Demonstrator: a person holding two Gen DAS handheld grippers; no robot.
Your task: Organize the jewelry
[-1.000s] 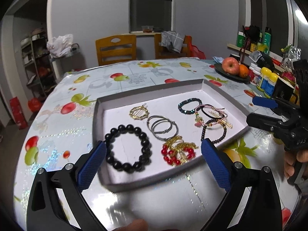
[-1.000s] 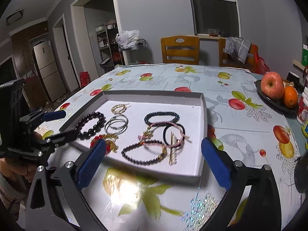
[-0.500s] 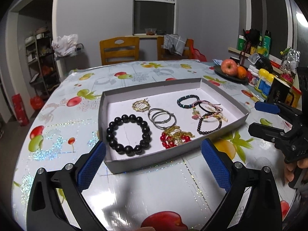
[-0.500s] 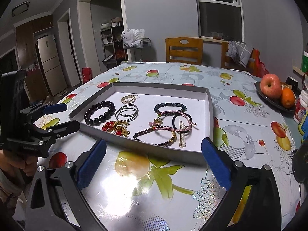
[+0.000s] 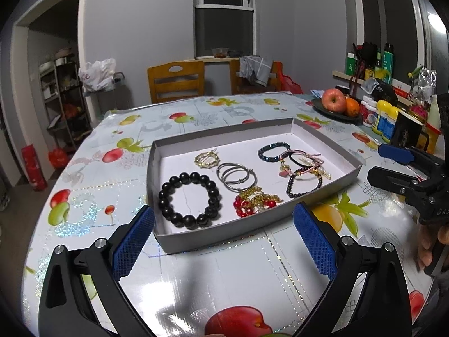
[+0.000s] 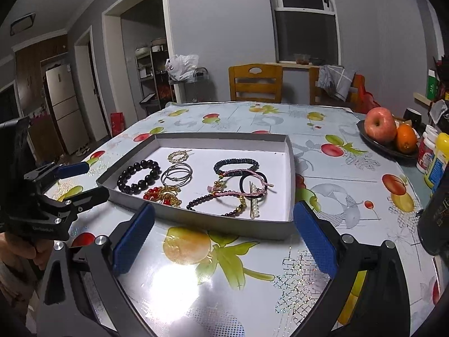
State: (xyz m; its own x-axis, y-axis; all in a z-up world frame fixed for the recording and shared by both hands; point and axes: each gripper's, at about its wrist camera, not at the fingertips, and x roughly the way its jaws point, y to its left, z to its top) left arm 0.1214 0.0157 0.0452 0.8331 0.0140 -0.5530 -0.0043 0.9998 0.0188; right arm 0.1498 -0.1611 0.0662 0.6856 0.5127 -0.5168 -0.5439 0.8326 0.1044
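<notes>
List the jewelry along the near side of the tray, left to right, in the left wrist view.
Black chunky round-bead bracelet → red-bead and gold-chain piece → thin dark small-bead bracelet, all inside the grey cardboard tray.

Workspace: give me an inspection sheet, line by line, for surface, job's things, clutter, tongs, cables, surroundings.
Surface: table under a glossy fruit-print cloth, with glare near the cameras.
Job's things: shallow grey tray holding a black bead bracelet, silver hoops, a gold ring ornament, a red and gold piece, a dark beaded band, and tangled cords and beads.
Clutter: fruit plate with apple and orange; bottles.
Tongs: left tongs open, empty, short of the tray; right tongs the same.
Cables: nothing seen.
Surroundings: wooden chairs, window, shelving, fridge.
</notes>
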